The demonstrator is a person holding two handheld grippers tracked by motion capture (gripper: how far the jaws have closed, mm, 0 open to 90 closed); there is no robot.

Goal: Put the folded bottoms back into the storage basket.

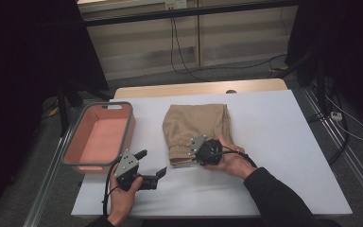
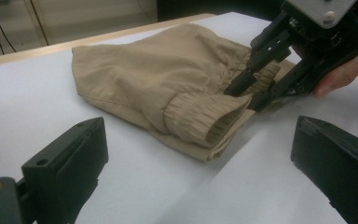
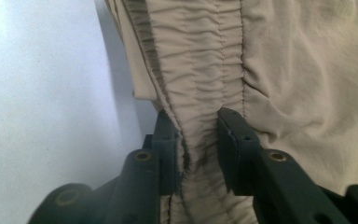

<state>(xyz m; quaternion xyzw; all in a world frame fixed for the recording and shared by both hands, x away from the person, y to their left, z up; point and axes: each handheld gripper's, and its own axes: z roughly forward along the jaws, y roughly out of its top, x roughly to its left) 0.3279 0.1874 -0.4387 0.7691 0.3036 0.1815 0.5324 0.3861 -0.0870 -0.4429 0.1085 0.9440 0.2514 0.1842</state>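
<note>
The right claw (image 3: 196, 140) pinches the elastic waistband of the folded tan trousers (image 1: 196, 125) mid-worktop; the left claw (image 1: 151, 165), spread, rests near the worktop's (image 1: 274, 142) front edge.

Grey carpet floor (image 1: 246, 71), cables (image 1: 179, 52), wooden wall panels (image 1: 227, 33).

The right gripper (image 1: 192, 148) meets the folded tan trousers' (image 1: 196, 124) near edge (left gripper (image 1: 152, 163) rests apart).
</note>
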